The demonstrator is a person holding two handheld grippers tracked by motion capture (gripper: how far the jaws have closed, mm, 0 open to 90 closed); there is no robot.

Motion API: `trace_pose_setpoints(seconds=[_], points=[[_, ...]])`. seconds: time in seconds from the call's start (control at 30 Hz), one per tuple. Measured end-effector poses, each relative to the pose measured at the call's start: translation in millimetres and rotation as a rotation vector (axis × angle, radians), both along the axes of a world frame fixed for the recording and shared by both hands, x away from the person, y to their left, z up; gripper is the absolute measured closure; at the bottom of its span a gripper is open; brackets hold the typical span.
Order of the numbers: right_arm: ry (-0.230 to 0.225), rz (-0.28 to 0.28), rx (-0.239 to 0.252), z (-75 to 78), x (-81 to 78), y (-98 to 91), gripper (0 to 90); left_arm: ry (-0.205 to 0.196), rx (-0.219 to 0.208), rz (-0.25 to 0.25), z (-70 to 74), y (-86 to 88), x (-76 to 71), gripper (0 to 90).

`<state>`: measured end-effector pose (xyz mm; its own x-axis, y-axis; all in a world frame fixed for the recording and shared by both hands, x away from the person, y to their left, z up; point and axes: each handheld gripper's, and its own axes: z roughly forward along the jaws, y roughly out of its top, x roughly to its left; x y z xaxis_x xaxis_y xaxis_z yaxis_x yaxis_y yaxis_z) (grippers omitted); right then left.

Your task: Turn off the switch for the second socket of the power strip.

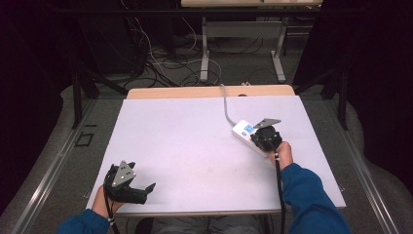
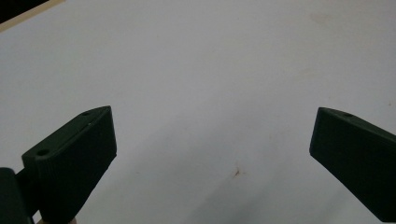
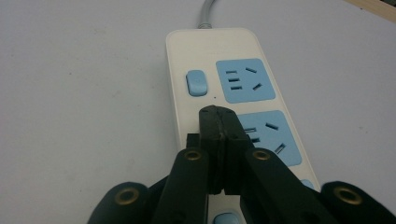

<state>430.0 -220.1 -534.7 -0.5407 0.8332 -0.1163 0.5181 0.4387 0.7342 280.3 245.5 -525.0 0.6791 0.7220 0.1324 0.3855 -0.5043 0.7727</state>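
The white tabletop [image 1: 195, 146] carries a white power strip [image 3: 219, 60] at its right side, cord trailing to the far edge. The right gripper [image 3: 218, 116], fingers clenched together on nothing, hovers over a switch beside the second blue socket; pressing that switch looks like the step in hand. Next calls for a short downward push. The left gripper [image 2: 210, 140] rests released near the front-left edge.
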Motion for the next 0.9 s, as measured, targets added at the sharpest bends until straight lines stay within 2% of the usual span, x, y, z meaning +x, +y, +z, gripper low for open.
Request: trace_pose_setpoints(seconds=[0.13,0.17,0.23,0.73,0.9], points=[[-0.003,-0.001,-0.001,0.3,-0.3,-0.1,90.0,-0.004,0.0,0.003,0.2,0.3,0.0,0.5],[-0.018,0.003,0.009,2.1,-0.6,-0.7,90.0,-0.004,-0.002,0.002,0.1,0.3,0.1,0.5],[-0.008,-0.006,0.009,2.6,-0.4,-1.1,90.0,0.001,-0.001,0.0,0.0,0.0,0.1,0.5],[-0.017,-0.023,-0.014,2.9,0.5,-3.1,90.0,-0.003,-0.001,0.002,0.1,0.6,0.2,0.5],[-0.004,-0.032,-0.022,2.3,1.2,-6.2,90.0,0.0,-0.003,0.003,0.0,0.5,-0.3,0.5]])
